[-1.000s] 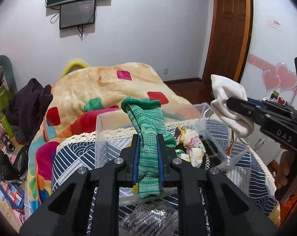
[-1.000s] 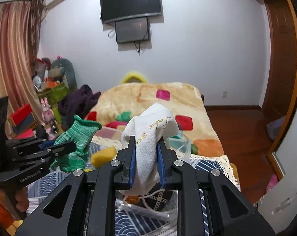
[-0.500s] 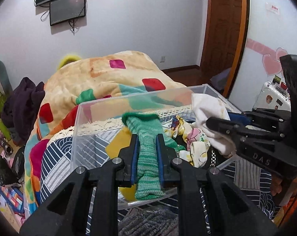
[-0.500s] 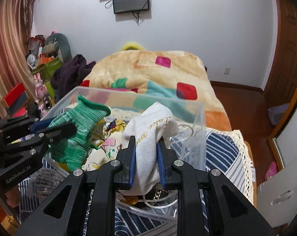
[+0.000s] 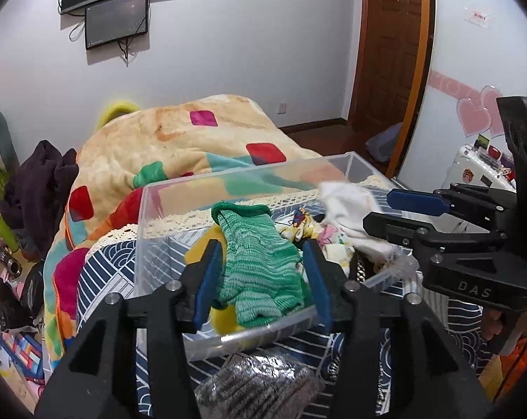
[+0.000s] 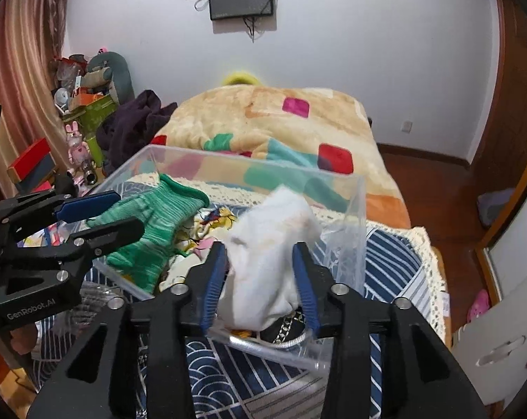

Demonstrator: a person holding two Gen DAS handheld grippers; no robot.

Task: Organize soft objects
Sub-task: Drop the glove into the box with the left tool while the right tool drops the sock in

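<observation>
You've just spread both grippers, the left gripper [image 5: 260, 277] letting the green sock [image 5: 260, 265] and the right gripper [image 6: 260, 284] the white sock [image 6: 267, 262] fall into the clear bin [image 5: 242, 181] beyond, so both look stowed.

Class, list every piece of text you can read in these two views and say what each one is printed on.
"DAS": on the right gripper, seen from the left wrist view.
"GenRobot.AI": on the left gripper, seen from the right wrist view.
Wall sticker: red print, too blurred to read.
Stickers on the white case: too small to read.
</observation>
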